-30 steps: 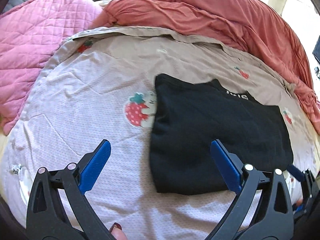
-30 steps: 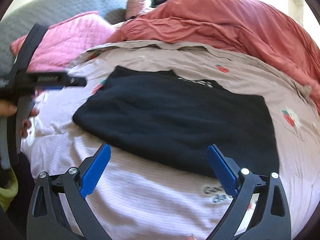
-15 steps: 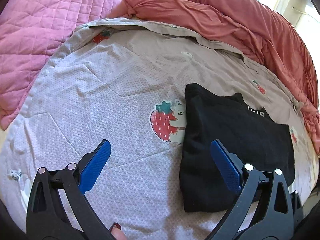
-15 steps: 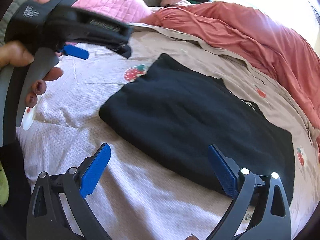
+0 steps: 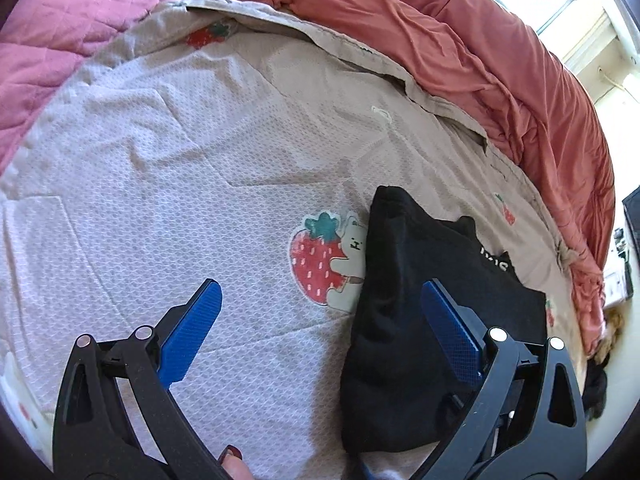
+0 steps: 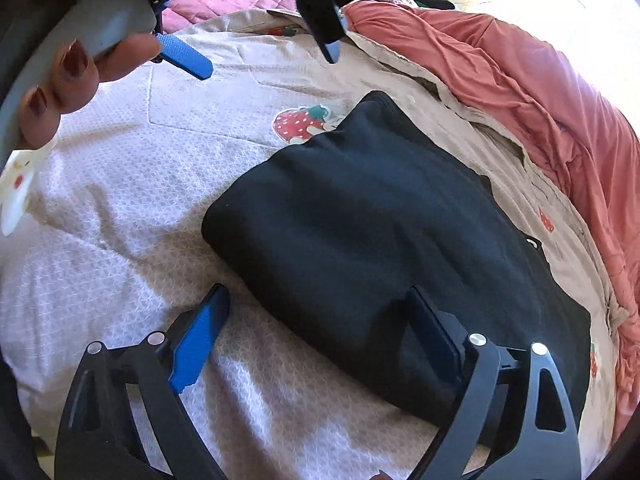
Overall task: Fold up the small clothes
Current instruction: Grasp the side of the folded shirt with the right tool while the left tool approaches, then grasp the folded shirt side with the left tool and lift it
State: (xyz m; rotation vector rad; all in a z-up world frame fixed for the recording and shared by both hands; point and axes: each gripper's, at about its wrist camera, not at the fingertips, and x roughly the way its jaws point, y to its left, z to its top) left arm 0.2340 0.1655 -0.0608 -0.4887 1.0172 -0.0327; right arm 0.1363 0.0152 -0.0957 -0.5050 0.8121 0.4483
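Note:
A folded black garment (image 5: 400,264) with white lettering near its collar lies flat on the strawberry-print sheet (image 5: 160,168). My left gripper (image 5: 320,285) is open above the garment's left edge, with its right finger over the black cloth and its left finger over bare sheet. In the right wrist view the garment (image 6: 380,208) fills the middle. My right gripper (image 6: 317,293) hovers at its near corner, jaws wide and closing, with the garment's edge between them and untouched by the pads. The left gripper (image 6: 256,50) and the hand (image 6: 60,76) holding it show at the top left.
A rust-orange duvet (image 5: 480,64) is bunched along the far and right side of the bed. A pink quilted blanket (image 5: 60,28) lies at the far left. A strawberry patch (image 5: 320,264) on the sheet touches the garment's left edge.
Both grippers have rolled and come lower toward the garment. In the left view the garment has slid right. The right jaws have narrowed slightly, and the left gripper looms larger in the right view.

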